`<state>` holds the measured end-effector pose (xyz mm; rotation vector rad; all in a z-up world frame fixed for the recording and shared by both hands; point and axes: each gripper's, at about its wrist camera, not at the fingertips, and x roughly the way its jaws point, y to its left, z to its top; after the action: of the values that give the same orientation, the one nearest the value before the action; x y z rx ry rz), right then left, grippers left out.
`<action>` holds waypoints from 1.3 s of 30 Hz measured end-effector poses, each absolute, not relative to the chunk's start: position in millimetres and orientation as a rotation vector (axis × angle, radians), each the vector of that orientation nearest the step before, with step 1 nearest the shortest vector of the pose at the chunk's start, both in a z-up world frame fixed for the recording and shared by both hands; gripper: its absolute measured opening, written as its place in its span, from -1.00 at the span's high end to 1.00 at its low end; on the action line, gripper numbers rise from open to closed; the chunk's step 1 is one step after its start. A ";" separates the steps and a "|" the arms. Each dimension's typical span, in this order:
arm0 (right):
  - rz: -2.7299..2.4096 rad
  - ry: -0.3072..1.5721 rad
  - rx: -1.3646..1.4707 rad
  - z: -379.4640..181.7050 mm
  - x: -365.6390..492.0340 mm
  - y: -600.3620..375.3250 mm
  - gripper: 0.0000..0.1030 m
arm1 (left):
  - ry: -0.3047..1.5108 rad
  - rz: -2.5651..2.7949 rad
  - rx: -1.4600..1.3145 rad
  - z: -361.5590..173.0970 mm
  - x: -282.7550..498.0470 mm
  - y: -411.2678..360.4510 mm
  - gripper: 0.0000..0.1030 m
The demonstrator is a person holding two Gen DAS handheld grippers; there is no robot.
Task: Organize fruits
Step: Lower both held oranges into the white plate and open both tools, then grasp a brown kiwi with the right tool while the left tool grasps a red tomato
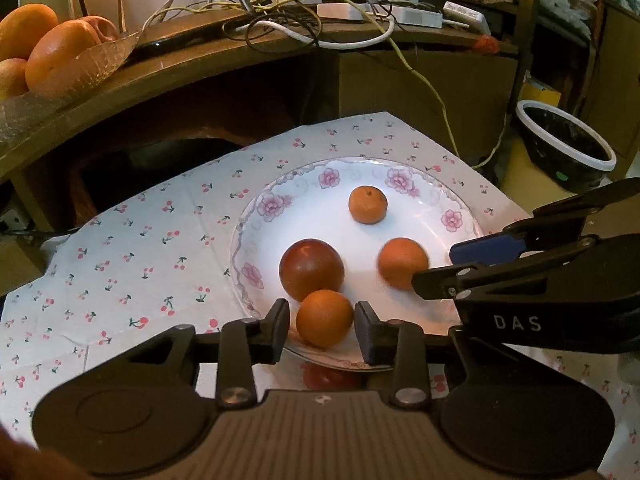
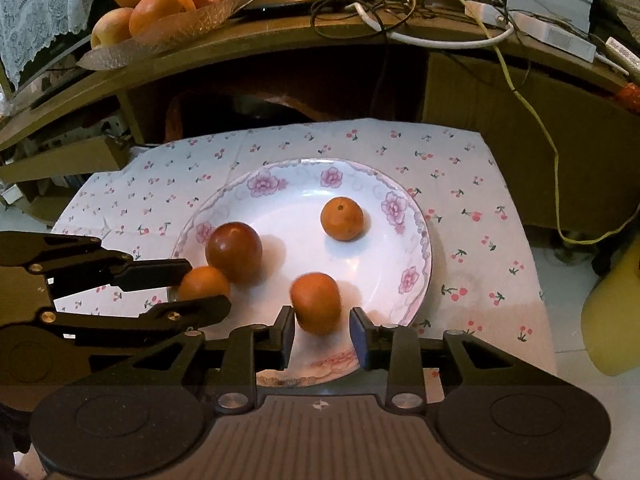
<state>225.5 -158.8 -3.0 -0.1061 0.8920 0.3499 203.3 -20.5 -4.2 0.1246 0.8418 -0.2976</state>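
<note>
a white plate with pink flowers (image 1: 280, 204) (image 2: 384, 264) sits on a cherry-print cloth (image 1: 140, 248) (image 2: 480, 184) and holds four fruits. the left gripper (image 1: 322, 328) (image 2: 202, 286) is low over the plate's near rim, fingers spread with a small orange (image 1: 325, 318) (image 2: 203, 283) sitting between them; narrow gaps show on both sides of the fruit in the left wrist view, so the pads do not appear to press it. that orange touches the dark red round fruit (image 1: 311, 269) (image 2: 234, 251) just behind it, the largest of the four. the right gripper (image 2: 322, 334) (image 1: 440, 264) comes in from the plate's right side, also spread, with a second orange (image 2: 316, 303) (image 1: 402, 262) between its fingers; the left pad looks to be against or very near the fruit, the right pad stands clear of it, and the fruit looks slightly blurred. whether this orange rests on the plate or is lifted, i cannot tell. a third, smaller orange with its stem mark up (image 1: 368, 204) (image 2: 342, 218) lies alone toward the plate's far side, well apart from the others. behind the cloth a wooden shelf (image 1: 200, 64) (image 2: 320, 32) carries a glass dish (image 1: 96, 62) (image 2: 172, 34) of larger oranges and apples at its left end and a tangle of cables (image 1: 304, 20) (image 2: 380, 0) near the middle. a black pot with a white rim (image 1: 566, 144) stands on the floor to the right.
</note>
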 end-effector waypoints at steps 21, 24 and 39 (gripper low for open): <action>0.423 0.854 -0.124 10.1 192.0 -159.3 0.19 | 0.803 -0.280 0.139 14.9 166.4 -1.7 0.14; 0.439 0.873 -0.133 7.0 183.3 -158.7 0.19 | 0.814 -0.275 0.141 14.9 154.7 5.5 0.14; 0.537 0.951 -0.126 -17.2 163.7 -129.9 0.19 | 0.880 -0.299 0.212 -8.3 132.6 15.6 0.12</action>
<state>163.7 -129.9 -17.2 -0.1258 0.9513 0.5373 132.6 15.6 -8.3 0.2117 0.8796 -0.2991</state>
